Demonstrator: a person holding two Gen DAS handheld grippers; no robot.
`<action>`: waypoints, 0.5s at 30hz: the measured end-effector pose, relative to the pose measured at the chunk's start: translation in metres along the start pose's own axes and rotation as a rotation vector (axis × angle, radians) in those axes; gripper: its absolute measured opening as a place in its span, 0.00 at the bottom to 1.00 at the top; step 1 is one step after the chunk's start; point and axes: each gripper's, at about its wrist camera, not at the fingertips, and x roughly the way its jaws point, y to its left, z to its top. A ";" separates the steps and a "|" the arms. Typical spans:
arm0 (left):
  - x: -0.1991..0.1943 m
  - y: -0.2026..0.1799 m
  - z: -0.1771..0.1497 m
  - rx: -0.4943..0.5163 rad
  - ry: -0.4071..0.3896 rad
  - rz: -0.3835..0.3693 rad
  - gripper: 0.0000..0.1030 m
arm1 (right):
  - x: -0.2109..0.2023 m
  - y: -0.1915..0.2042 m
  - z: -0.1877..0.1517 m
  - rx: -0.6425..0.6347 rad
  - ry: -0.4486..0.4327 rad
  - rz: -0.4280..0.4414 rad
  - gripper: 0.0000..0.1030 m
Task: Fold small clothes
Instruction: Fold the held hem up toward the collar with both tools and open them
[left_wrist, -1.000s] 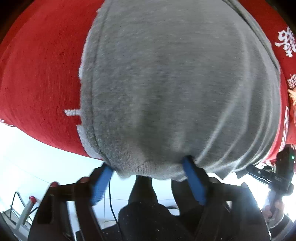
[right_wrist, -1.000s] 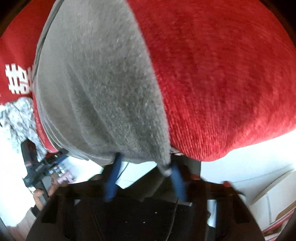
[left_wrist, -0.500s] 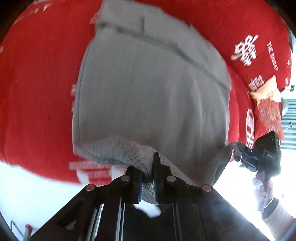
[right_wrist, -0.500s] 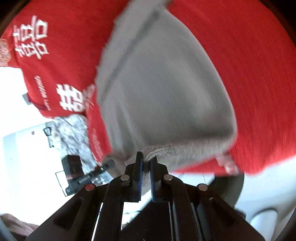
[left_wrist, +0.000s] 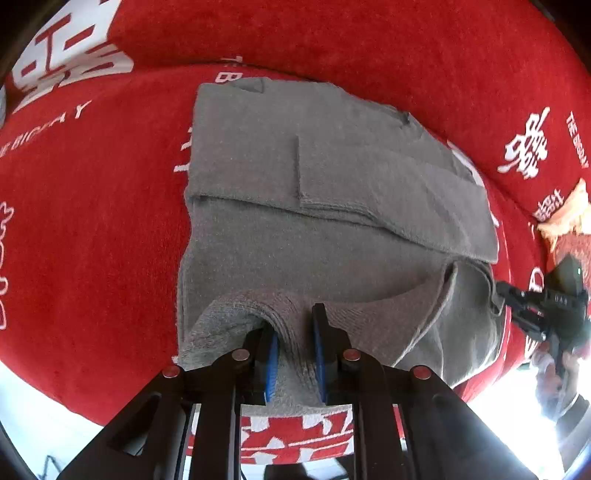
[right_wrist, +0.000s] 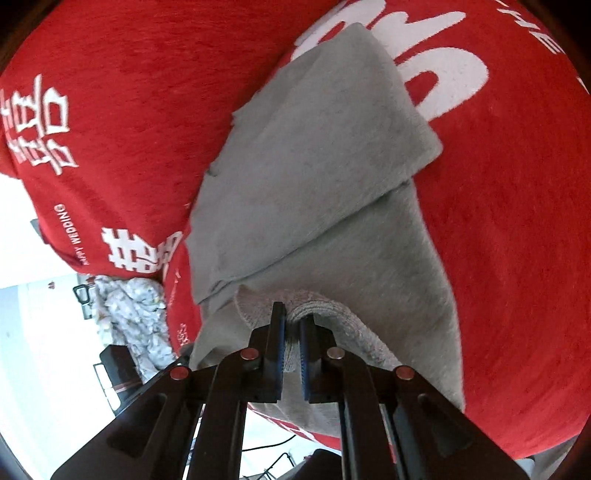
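Note:
A grey knit garment (left_wrist: 314, 229) lies partly folded on a red cloth, with a folded layer across its far half. My left gripper (left_wrist: 293, 325) has the garment's near hem bunched between its blue pads and lifted in a curl; its jaws are opening slightly, but the pads still press on the cloth. The right wrist view shows the same garment (right_wrist: 332, 166) with my right gripper (right_wrist: 292, 317) shut on the other near corner of the hem. In the left wrist view, the right gripper's body (left_wrist: 546, 302) shows at the garment's right edge, with a hand (left_wrist: 554, 373) below it.
The red cloth (left_wrist: 92, 221) with white printed characters covers the whole surface (right_wrist: 517, 221). A crumpled white patterned cloth (right_wrist: 133, 314) lies past its left edge. An orange patterned piece (left_wrist: 565, 210) lies at the far right. Bright floor shows below the near edge.
Both grippers closed on the garment's near hem and rose away from the surface, lifting it. The garment, which filled the views, now shows whole with its hem curled up.

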 end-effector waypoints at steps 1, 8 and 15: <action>0.000 -0.003 0.000 0.005 0.013 0.003 0.17 | 0.001 -0.002 0.001 0.001 0.009 -0.006 0.11; -0.007 -0.018 -0.005 0.036 0.017 0.073 0.78 | 0.014 -0.013 0.012 0.024 0.064 -0.062 0.13; -0.007 -0.023 0.003 0.065 -0.057 0.229 0.98 | 0.015 0.007 0.011 -0.083 0.073 -0.155 0.43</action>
